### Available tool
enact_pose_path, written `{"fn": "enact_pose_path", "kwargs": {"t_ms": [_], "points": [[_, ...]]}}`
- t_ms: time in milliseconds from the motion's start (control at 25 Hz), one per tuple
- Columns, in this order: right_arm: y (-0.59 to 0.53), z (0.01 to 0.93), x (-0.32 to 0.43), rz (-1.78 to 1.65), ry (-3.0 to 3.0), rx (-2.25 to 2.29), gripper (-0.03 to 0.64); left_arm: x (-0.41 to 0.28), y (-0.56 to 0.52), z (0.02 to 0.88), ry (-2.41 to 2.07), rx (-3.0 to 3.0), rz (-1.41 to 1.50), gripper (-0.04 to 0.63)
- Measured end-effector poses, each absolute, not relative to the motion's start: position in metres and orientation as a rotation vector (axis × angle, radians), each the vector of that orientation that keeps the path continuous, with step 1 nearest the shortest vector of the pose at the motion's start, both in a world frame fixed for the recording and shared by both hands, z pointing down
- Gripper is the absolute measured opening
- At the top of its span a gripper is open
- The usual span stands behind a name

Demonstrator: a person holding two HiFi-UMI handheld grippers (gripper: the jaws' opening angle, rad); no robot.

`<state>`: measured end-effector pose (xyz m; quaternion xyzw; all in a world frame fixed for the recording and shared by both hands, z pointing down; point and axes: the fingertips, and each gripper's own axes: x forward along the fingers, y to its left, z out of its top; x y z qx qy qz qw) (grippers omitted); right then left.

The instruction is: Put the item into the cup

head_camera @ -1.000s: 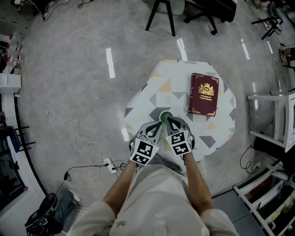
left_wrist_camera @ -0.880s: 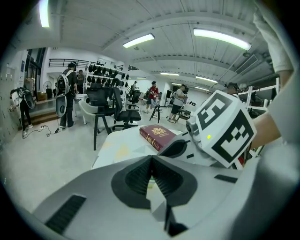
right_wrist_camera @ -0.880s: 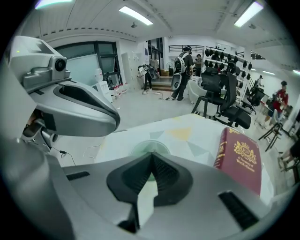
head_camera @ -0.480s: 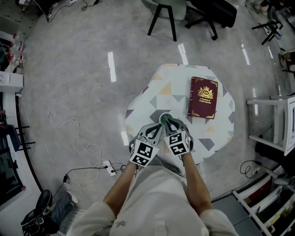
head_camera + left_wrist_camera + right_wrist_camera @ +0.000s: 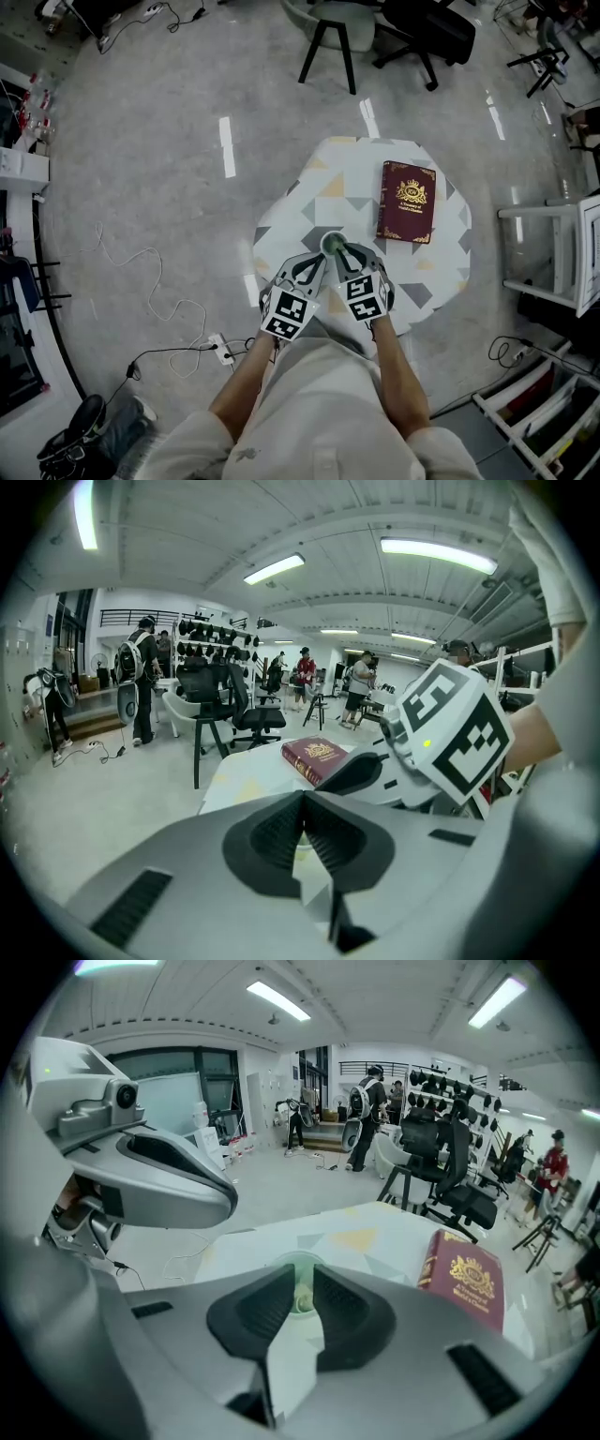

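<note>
Grey speckled flooring is spreading around a small table (image 5: 441,267) covered in a pale cloth with grey and yellow triangles, and black office chairs (image 5: 422,23) are standing beyond its far edge. A burgundy book (image 5: 406,202) with a gold crest is lying flat on the table's right part, well apart from the green cup (image 5: 333,244), which is standing upright near the edge closest to the person. Both grippers are hovering just at the cup, their tips pointing toward it from the near side. The left gripper (image 5: 322,256) is keeping its ribbed pads pressed together at the tips, with nothing between them. The right gripper (image 5: 346,251) is holding its pads a narrow slit apart, gripping nothing; through that slit the right gripper view is showing the cup's open mouth below and a small pale item (image 5: 302,1300) lying inside it, too small to identify. A white cable (image 5: 141,277) is trailing over the floor at left.
</note>
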<state>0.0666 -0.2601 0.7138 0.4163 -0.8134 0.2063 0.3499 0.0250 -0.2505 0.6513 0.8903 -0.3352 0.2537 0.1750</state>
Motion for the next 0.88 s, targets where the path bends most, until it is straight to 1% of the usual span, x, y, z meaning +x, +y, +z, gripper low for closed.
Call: {"fn": "enact_pose_path", "kwargs": {"t_ms": [360, 880], "points": [[-0.259, 0.641, 0.09, 0.434, -2.201, 1.257, 0.052, 0.026, -0.255, 0.612, -1.003, 2.586, 0.651, 0.011], [-0.243, 0.521, 0.114, 0.235, -2.344, 1.491, 0.038, 0.04, -0.262, 0.521, -1.058, 2.763, 0.48, 0.011]]}}
